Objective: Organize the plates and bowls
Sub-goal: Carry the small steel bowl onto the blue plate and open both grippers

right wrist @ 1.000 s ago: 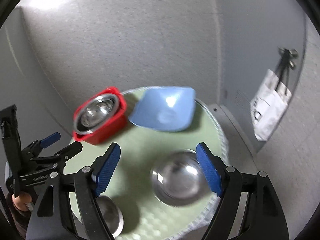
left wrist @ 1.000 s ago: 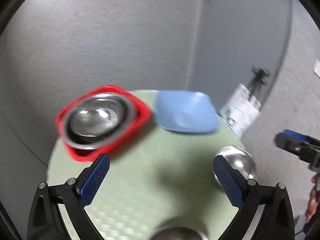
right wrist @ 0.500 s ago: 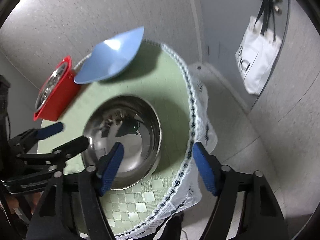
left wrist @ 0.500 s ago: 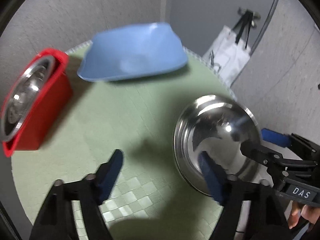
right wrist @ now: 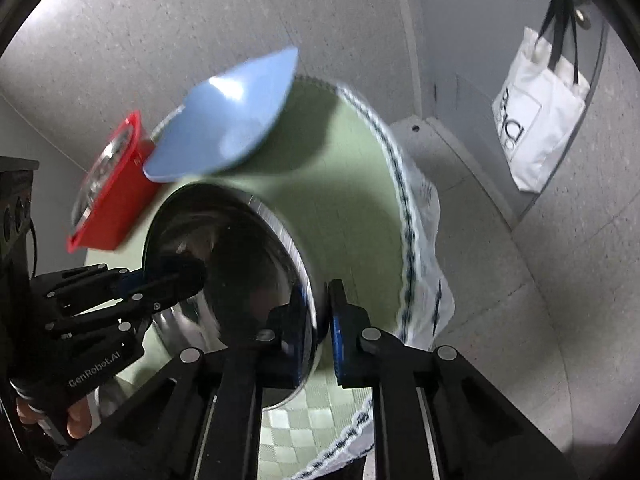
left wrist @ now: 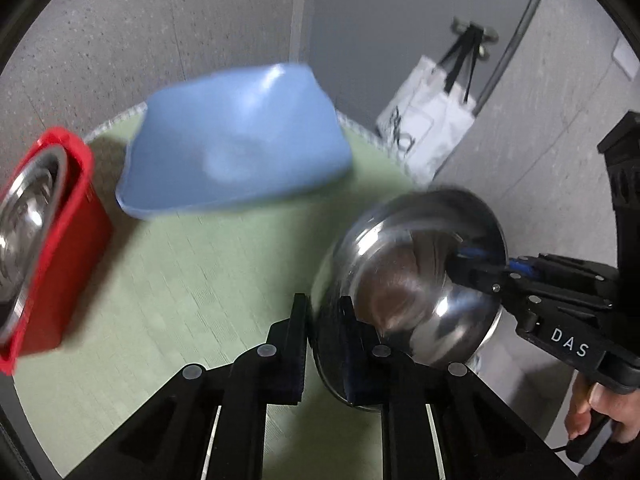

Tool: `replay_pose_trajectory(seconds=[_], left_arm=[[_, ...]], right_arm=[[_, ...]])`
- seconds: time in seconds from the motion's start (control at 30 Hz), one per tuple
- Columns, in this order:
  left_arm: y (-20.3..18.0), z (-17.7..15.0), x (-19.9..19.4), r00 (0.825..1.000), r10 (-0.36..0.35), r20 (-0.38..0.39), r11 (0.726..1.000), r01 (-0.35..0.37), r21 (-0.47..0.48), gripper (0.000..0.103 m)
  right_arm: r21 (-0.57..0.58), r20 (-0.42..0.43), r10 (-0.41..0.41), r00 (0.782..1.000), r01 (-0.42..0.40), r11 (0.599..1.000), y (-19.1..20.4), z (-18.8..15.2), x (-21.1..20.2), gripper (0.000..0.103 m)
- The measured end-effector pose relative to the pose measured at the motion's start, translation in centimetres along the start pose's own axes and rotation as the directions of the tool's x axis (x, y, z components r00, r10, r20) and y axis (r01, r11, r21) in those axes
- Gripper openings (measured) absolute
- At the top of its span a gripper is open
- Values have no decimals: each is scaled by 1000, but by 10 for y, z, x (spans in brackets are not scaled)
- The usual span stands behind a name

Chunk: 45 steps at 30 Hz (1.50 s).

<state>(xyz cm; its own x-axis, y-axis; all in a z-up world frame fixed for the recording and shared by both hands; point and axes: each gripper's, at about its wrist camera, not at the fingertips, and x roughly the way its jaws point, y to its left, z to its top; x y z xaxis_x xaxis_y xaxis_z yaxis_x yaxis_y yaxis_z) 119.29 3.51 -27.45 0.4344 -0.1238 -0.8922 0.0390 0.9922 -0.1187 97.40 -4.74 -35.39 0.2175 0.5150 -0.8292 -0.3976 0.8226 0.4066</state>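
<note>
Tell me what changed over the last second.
Both grippers came down onto the steel bowl while their jaws were closing: left gripper and right gripper now clamp opposite sides of its rim. Blue plate and red container stayed put.

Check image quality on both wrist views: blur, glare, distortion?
Left wrist view: motion blur smears the blue plastic dish and red square tub; the shiny steel bowl throws glare spots. Right wrist view: the bowl rim streaks, the hanging white tote bag stays sharp. Both show fisheye bending and dark corners.
</note>
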Motion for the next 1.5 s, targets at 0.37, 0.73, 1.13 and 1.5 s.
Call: replay_pose_trajectory(seconds=[0.37, 0.73, 1.13, 1.5], left_arm=[[66, 54, -23, 993, 43, 112, 996, -33, -85, 11], [101, 109, 49, 993, 115, 35, 986, -110, -129, 11], [100, 120, 94, 992, 129, 6, 988, -128, -88, 20], [92, 86, 30, 976, 187, 115, 976, -171, -132, 74]], right_arm=[[-113, 83, 14, 996, -5, 994, 60, 103, 1, 11], [-111, -2, -27, 1000, 26, 993, 69, 147, 83, 11], [-86, -2, -71, 997, 70, 994, 59, 146, 106, 15], [-75, 125, -63, 990, 73, 995, 60, 126, 50, 61]])
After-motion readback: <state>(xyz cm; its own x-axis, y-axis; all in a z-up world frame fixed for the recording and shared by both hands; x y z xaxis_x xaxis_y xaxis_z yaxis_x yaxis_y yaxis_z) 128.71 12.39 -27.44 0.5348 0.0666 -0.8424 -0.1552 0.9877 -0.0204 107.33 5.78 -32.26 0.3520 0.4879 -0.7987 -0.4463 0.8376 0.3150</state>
